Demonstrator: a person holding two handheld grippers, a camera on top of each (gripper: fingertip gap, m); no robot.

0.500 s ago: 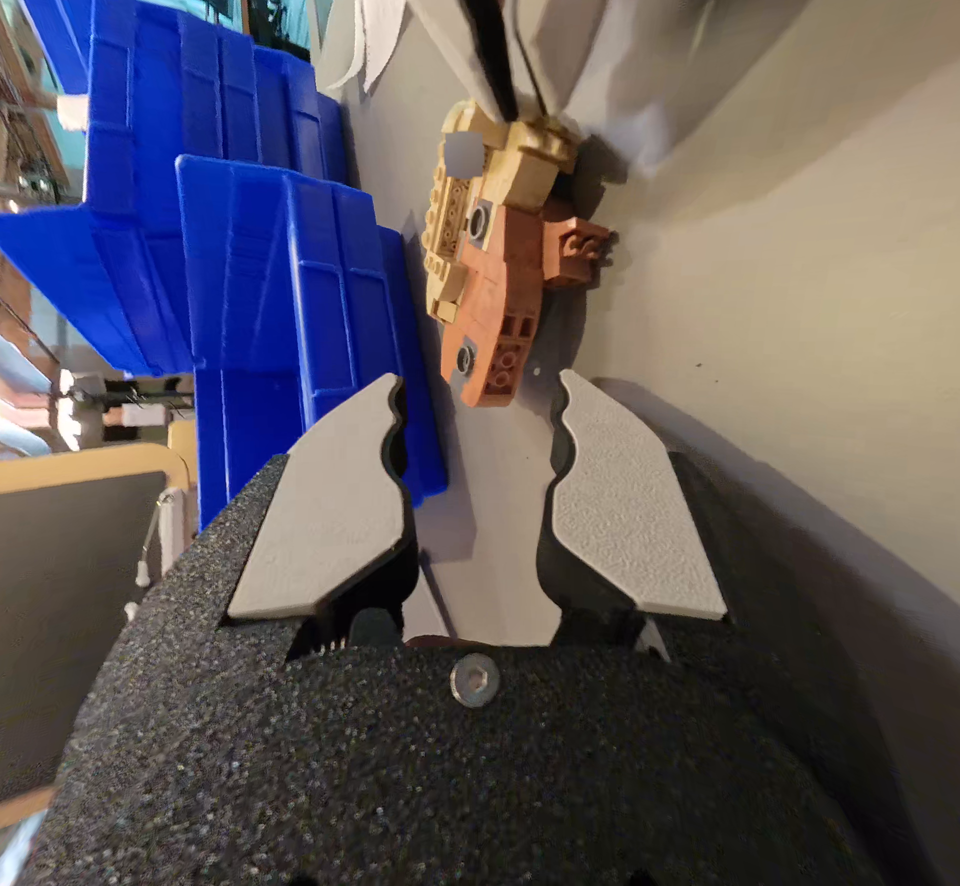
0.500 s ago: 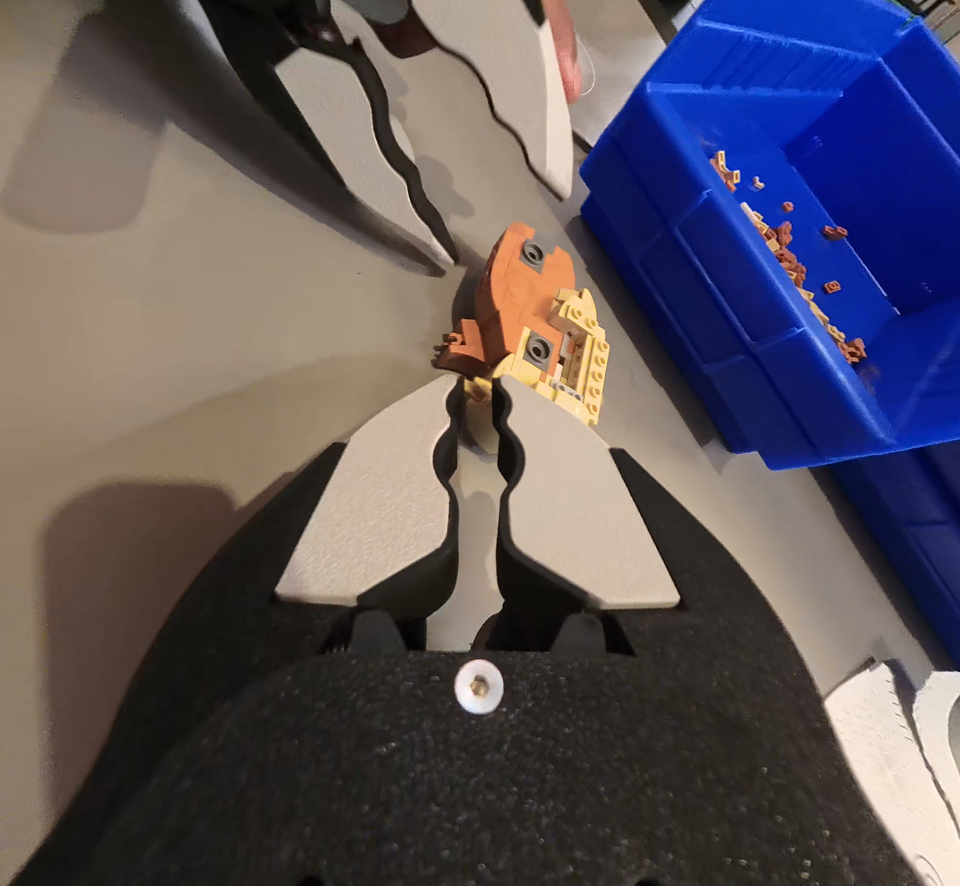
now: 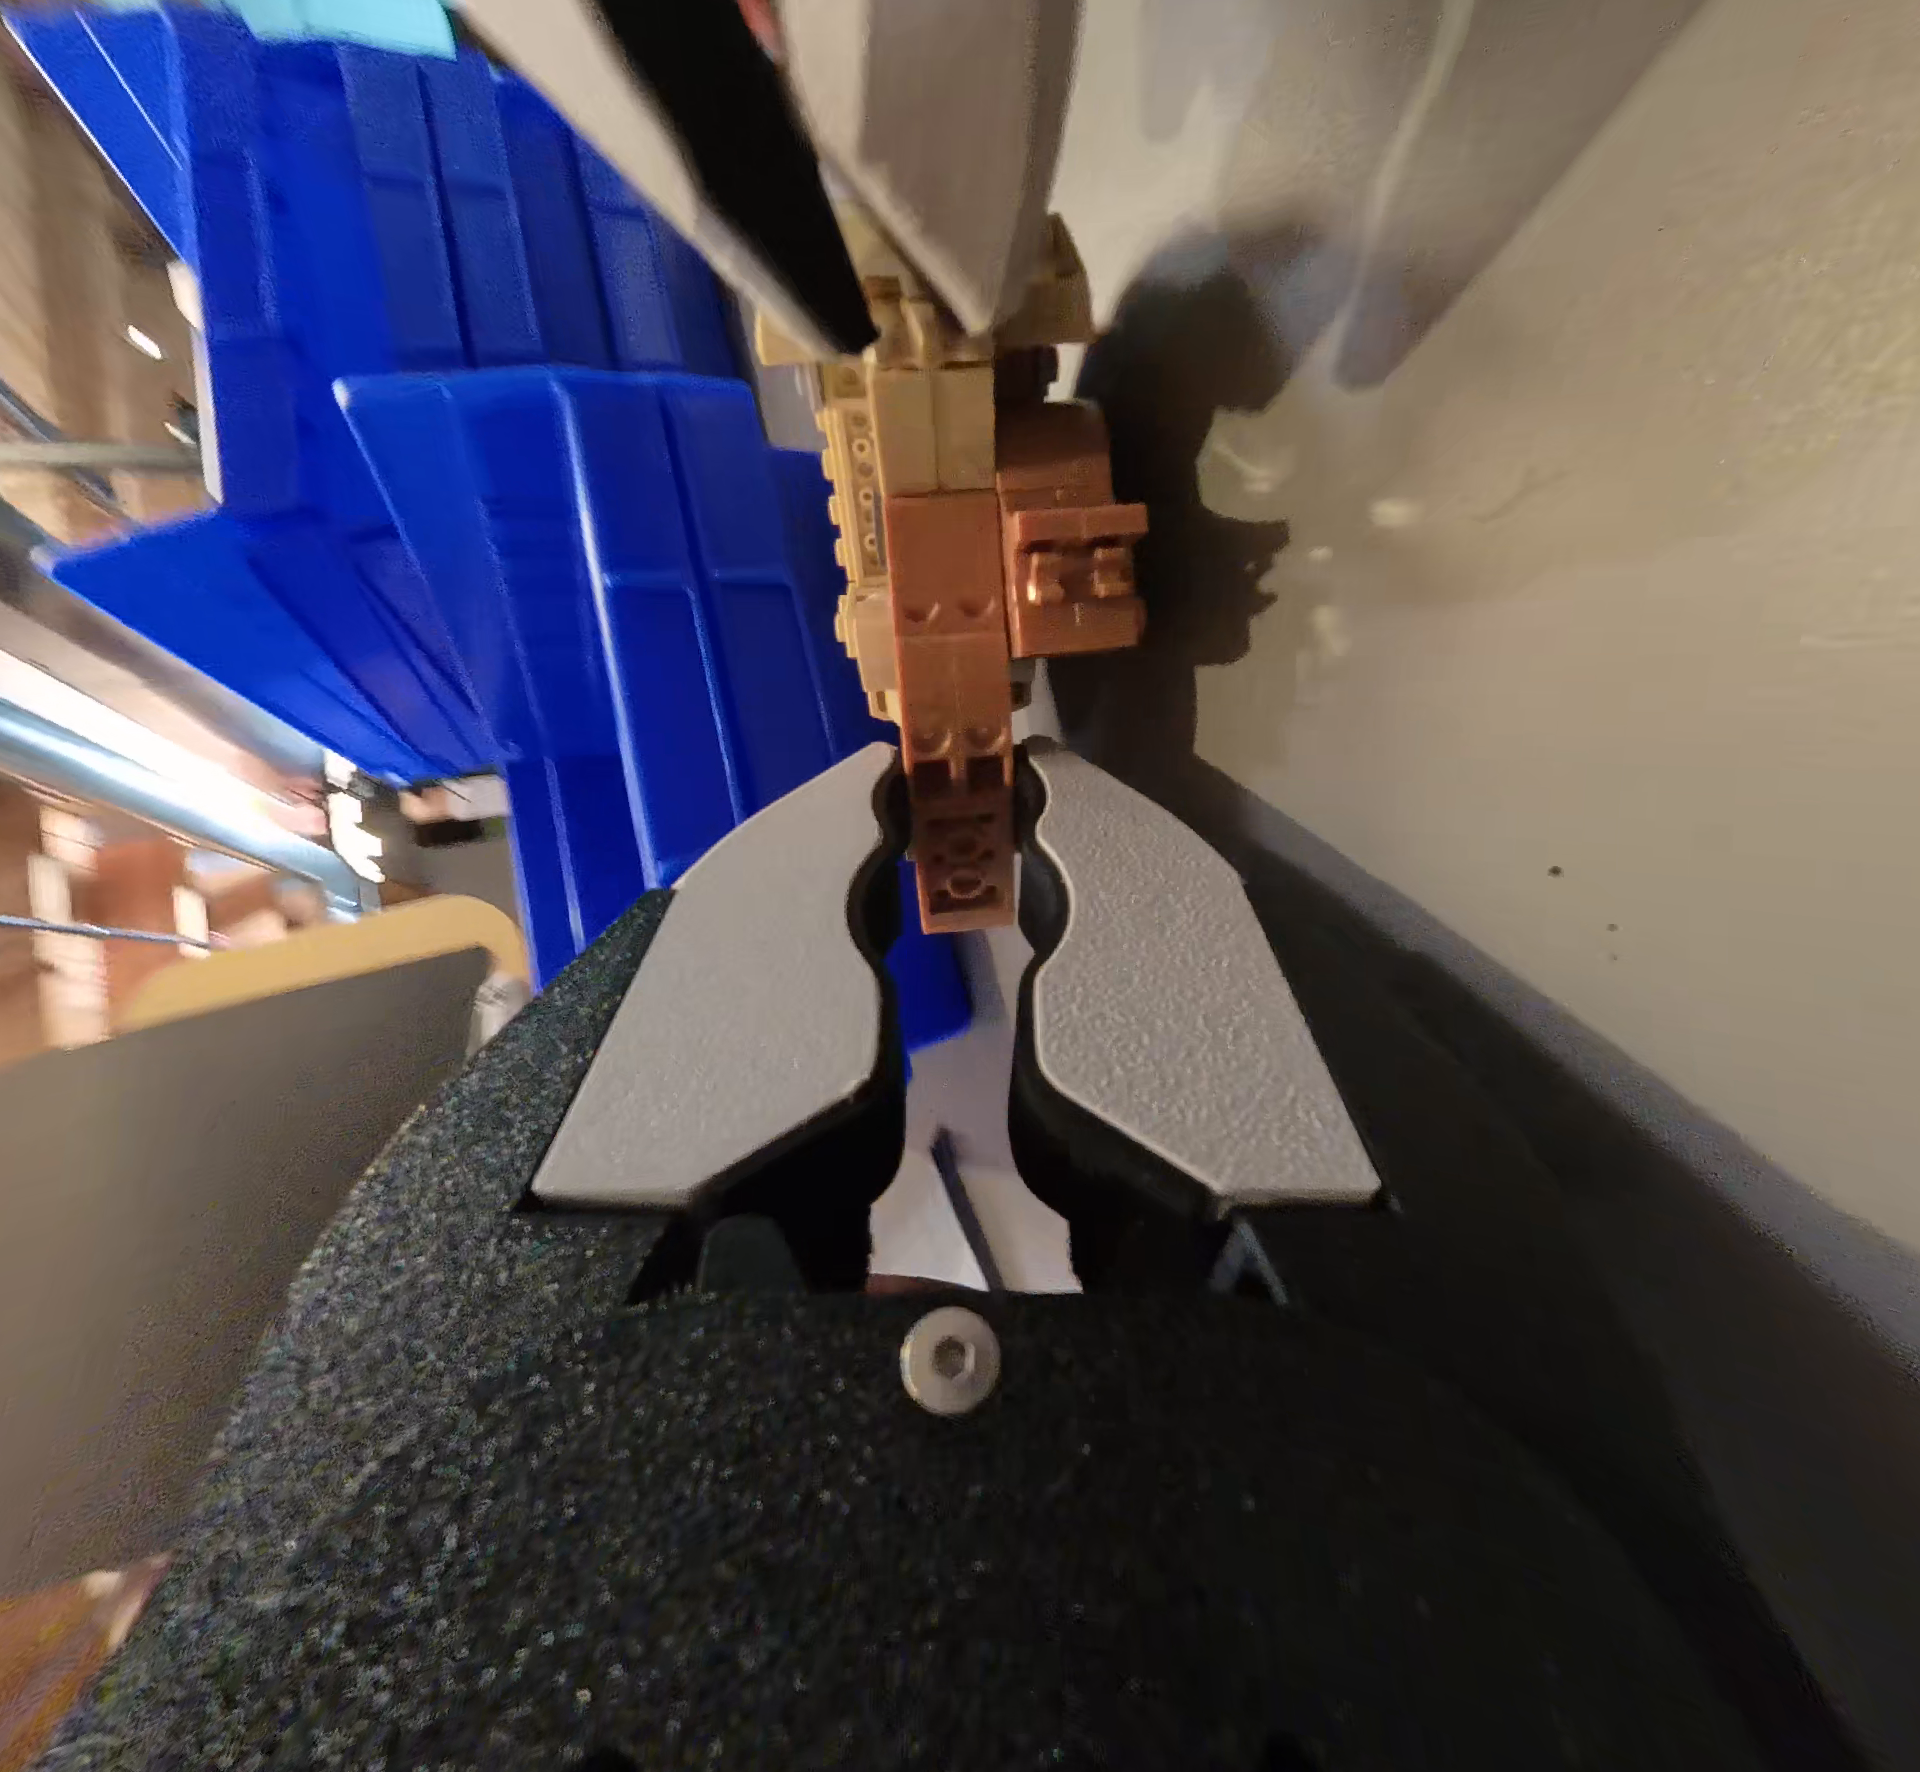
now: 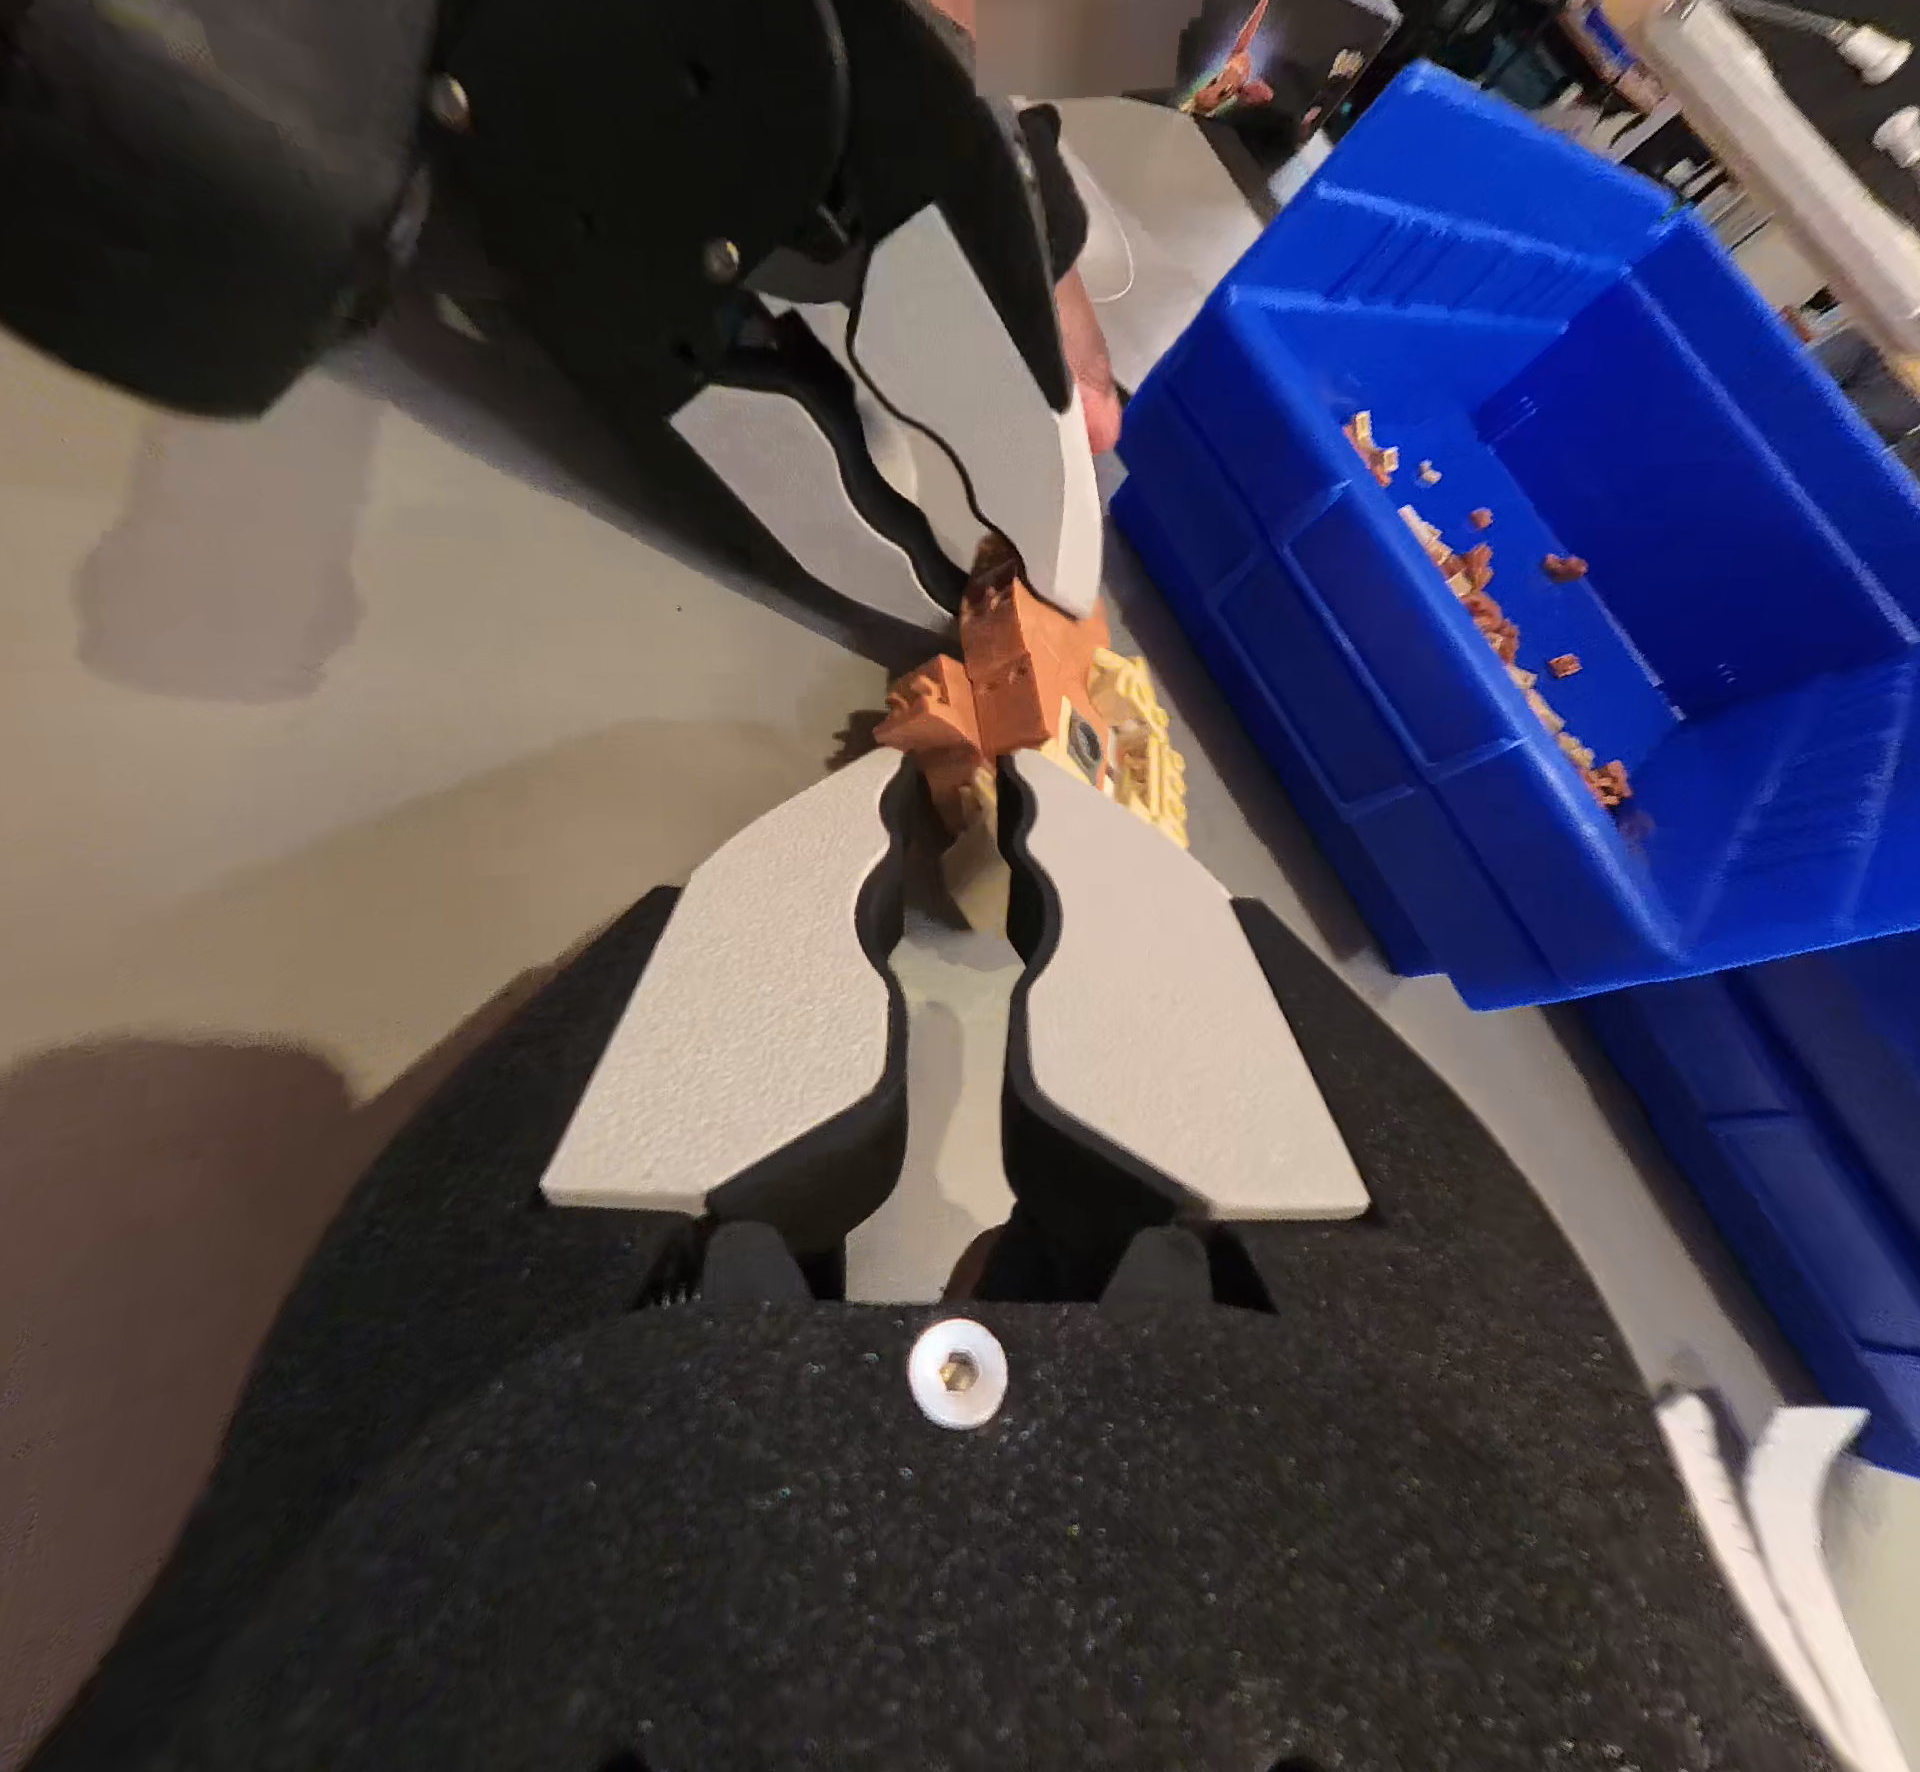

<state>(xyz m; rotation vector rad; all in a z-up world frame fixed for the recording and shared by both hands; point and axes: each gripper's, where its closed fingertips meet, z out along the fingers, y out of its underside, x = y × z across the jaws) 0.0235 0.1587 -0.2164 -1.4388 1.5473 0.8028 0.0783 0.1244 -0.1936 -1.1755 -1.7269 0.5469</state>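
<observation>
The left gripper [image 3: 958, 823] has closed on the brown end of the brick model [image 3: 951, 579]. The right gripper [image 4: 951, 818] pinches the tan end. Both should hold tight and pull straight, beside the blue bin [image 4: 1558, 434].

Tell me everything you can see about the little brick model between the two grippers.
The brick model is a small studded plastic build, tan at one end and reddish-brown at the other, with dark round pins. It sits just over the grey table beside a blue bin. The left gripper clamps its brown end; the right gripper clamps its tan end.
</observation>
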